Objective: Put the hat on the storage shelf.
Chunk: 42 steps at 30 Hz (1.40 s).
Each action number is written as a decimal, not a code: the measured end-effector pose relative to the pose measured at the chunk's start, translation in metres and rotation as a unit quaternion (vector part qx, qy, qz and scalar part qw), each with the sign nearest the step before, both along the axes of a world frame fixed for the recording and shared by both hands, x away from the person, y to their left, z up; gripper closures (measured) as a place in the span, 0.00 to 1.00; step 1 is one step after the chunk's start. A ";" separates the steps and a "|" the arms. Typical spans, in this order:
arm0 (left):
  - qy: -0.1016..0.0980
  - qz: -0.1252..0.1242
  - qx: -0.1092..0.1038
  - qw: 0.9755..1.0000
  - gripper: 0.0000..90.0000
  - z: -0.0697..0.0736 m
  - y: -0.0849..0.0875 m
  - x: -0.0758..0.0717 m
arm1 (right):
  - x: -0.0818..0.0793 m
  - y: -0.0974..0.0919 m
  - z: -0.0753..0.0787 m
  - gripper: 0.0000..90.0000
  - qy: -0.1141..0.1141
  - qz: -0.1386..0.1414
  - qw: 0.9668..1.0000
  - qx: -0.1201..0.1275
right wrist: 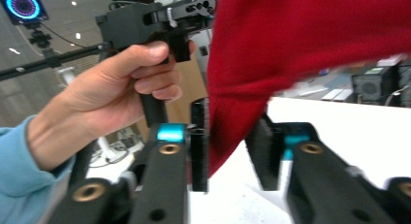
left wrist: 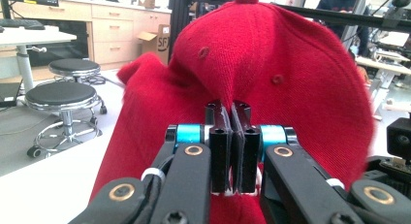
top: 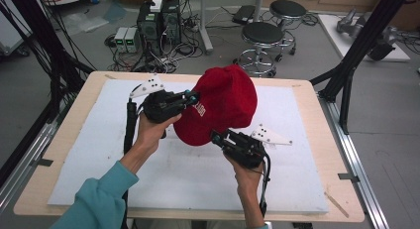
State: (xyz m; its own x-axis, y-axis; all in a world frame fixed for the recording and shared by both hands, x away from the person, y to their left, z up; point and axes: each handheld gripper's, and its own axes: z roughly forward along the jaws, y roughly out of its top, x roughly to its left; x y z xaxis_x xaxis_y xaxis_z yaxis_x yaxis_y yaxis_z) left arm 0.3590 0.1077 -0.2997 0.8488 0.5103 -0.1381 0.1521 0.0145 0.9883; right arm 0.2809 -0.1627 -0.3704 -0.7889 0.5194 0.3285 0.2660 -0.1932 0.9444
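— Behind the desk point(top: 317, 154), what stands on the grey floor?

— Two black round stools point(top: 262, 34) and a cluster of computer boxes point(top: 158, 21) tangled in cables. The desk itself is pale wood with one white mat point(top: 198, 174) laid over most of it.

— Any containers?

— One brown cardboard box point(left wrist: 154, 40) shows in the left gripper view, against the wooden drawers; "SF" is printed on it. What it holds cannot be seen.

— And the thing being handled?

— One red cap point(top: 220, 110), lifted above the middle of the mat between two grippers. White letters run across its front, too small to read.

— How does the left gripper point(top: 190, 97) stand?

— Its fingers point(left wrist: 220, 146) are pressed together with a fold of the cap's red cloth pinched between them; the cloth rises right out of the closed gap.

— The right gripper point(top: 218, 137)?

— Its fingers point(right wrist: 198, 146) are spread apart, and the cap's lower edge hangs down between them, close against the left one. They are not clamped on it.

— Hands?

— One on each handle; the left hand point(right wrist: 116, 83) comes out of a teal sleeve point(top: 99, 199).
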 end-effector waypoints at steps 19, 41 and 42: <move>-0.008 -0.010 0.020 1.000 0.91 -0.004 0.001 0.004 | -0.003 0.004 0.009 0.96 -0.024 0.021 0.998 -0.048; 0.034 0.014 0.163 0.986 0.17 -0.050 0.055 -0.013 | 0.013 -0.013 0.031 0.96 -0.056 -0.064 0.986 -0.143; 0.030 0.020 0.165 0.986 0.17 -0.054 0.060 -0.015 | 0.015 -0.014 0.031 0.96 -0.056 -0.070 0.985 -0.146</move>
State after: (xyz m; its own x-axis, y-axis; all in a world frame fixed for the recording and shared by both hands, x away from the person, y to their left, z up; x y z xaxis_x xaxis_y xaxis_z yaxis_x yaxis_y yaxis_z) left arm 0.3436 0.1677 -0.3533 0.8228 0.5683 -0.0085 0.2166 -0.2998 0.9291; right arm 0.2956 -0.1768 -0.3397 -0.7261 0.6846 0.0635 0.1464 0.0637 0.9872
